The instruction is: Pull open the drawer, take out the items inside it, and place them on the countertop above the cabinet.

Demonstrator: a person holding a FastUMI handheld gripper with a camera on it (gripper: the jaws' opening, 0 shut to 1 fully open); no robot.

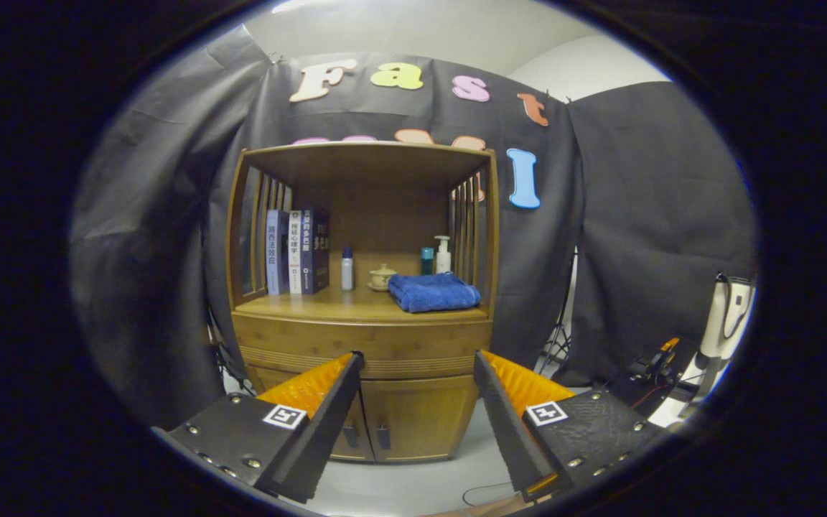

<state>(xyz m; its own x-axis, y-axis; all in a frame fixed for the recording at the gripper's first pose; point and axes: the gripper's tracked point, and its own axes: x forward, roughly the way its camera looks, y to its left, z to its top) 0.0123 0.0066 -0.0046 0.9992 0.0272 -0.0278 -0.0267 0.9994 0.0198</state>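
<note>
Books [297, 251]: you see them upright at the countertop's left end, against the slatted side.
Small bottle [347, 269]: just right of the books, upright.
Lidded cup [382, 277]: mid-countertop, near the back.
Towel [433, 292]: folded at the countertop's right front, with a teal bottle [426, 261] and pump bottle [443, 254] behind it.
Countertop [313, 305]: tops the cabinet [413, 413], beyond your fingers.
Drawer [363, 348]: closed, under the countertop's front edge, above the two doors.
Gripper [418, 366]: your fingers are spread wide, holding nothing, tips level with the drawer front.
</note>
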